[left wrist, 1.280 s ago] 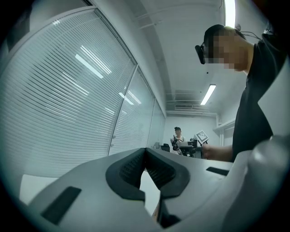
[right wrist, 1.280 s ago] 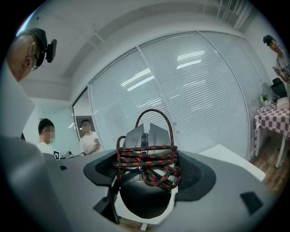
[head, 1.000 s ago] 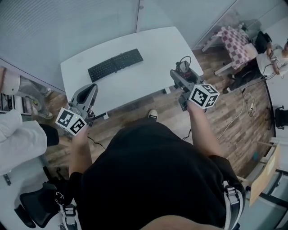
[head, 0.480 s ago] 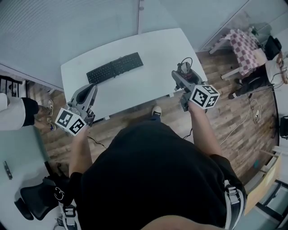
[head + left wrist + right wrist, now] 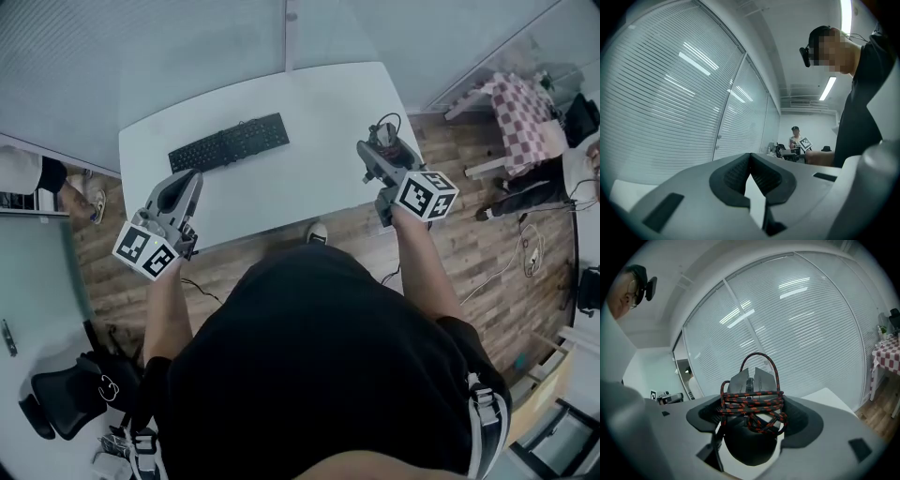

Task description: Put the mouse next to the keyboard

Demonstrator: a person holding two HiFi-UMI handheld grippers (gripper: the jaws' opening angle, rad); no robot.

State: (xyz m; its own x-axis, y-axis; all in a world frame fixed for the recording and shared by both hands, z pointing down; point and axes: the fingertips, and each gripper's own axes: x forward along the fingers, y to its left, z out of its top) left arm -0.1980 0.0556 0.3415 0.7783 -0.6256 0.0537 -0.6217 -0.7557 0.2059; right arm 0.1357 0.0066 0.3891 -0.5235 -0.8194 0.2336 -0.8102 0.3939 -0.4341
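Head view: right hand-held gripper (image 5: 377,153) clamps mouse (image 5: 384,140), keyboard (image 5: 228,142) well apart.

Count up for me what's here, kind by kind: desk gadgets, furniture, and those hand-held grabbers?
keyboard: 1, black, lying on the table
mouse: 1, wrapped in its red-and-black cable
white table: 1
grippers: 2, the left gripper shut and empty, the right gripper holding the mouse
Total: 5

Right claw (image 5: 752,420) grips cord-wrapped mouse (image 5: 751,382); keyboard (image 5: 228,142) lies apart.
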